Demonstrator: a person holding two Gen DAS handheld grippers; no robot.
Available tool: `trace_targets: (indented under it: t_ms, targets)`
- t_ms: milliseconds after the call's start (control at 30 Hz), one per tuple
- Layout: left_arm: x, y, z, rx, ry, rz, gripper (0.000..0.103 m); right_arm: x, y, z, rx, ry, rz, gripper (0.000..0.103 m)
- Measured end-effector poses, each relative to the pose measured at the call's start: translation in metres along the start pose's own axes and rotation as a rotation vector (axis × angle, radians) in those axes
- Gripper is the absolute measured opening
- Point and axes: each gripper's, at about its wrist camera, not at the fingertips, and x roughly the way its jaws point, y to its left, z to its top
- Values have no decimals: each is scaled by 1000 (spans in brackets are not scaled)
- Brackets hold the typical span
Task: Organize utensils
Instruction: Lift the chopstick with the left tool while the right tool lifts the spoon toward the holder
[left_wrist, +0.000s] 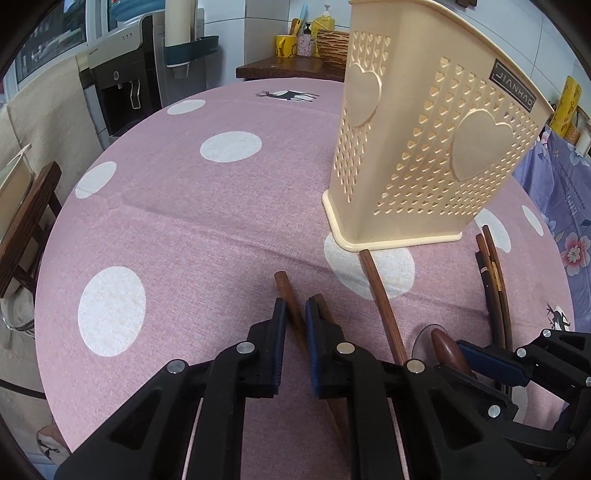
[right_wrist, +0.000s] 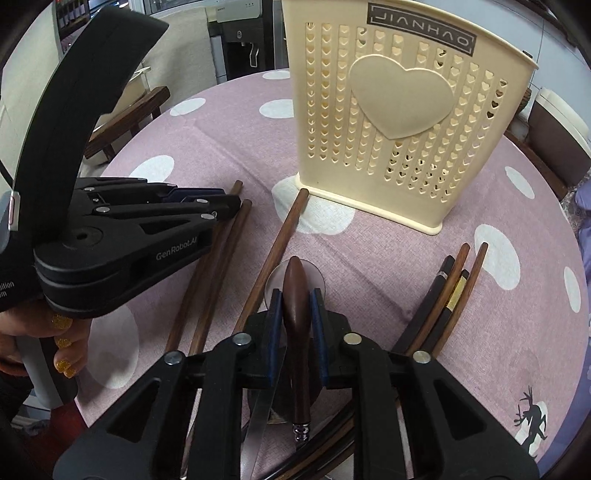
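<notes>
While both tongs point down at it, the round tabletop (left_wrist: 184, 221) fills most of each view, covered in a pink cloth with big white dots. A tall cream holder (right_wrist: 399, 110) with little heart holes stands upright on it, toward the far side. In front of the holder lie brown wooden chopsticks. One long chopstick (right_wrist: 280, 243) lies by itself, its far tip close to the holder's base. A bunch of dark and brown chopsticks (right_wrist: 443, 299) lies off to the right. A pair of brown chopsticks (right_wrist: 218, 254) lies on the left. The left tongs (left_wrist: 294, 314) are closed on one of that pair, with the other one just beside the blue pads. The right tongs (right_wrist: 298, 306) are clamped on a dark wooden handle (right_wrist: 295, 291) with a shiny metal end. A hand (right_wrist: 55, 339) with glittery gold nails holds the left tongs.
</notes>
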Motion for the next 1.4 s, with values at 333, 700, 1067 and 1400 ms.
trace_targets:
  t_ms: [333, 700, 1067, 1400]
  targets:
    - [-1, 0, 0, -30, 1, -35, 8, -24, -11, 0, 70, -95, 42, 16]
    - [-45, 8, 13, -52, -126, -75, 8, -72, -24, 1, 165, -231, 93, 16]
    - [-115, 21, 20, -67, -311, -151, 8, -129, -19, -4, 155, -376, 41, 16]
    - [-140, 29, 19, -61, -378, -186, 8, -145, -13, -4, 142, -397, 16, 16]
